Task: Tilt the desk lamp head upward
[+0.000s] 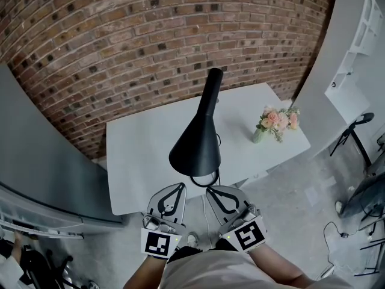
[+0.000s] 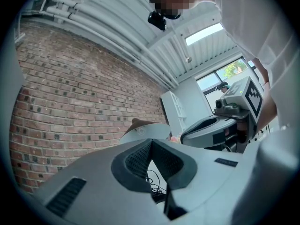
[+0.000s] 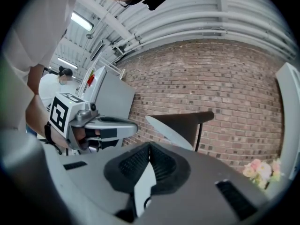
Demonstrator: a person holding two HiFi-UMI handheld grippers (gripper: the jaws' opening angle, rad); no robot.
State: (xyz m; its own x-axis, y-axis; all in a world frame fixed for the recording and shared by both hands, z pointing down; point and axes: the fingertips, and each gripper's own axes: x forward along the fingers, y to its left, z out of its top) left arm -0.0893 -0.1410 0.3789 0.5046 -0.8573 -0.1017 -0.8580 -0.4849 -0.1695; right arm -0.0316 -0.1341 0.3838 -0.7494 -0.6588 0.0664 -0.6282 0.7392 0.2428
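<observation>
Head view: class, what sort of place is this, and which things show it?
Probably an indoor studio or lab rather than a home: a bare brick wall, a white table holding a desk lamp and small flowers, and a concrete floor with a tripod stand.

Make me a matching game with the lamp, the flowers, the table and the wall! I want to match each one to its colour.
Things:
1. lamp
2. flowers
3. table
4. wall

Colours:
A. white
B. reddish-brown
C. black
D. pink

Right pairs: 1-C, 2-D, 3-A, 4-B.
</observation>
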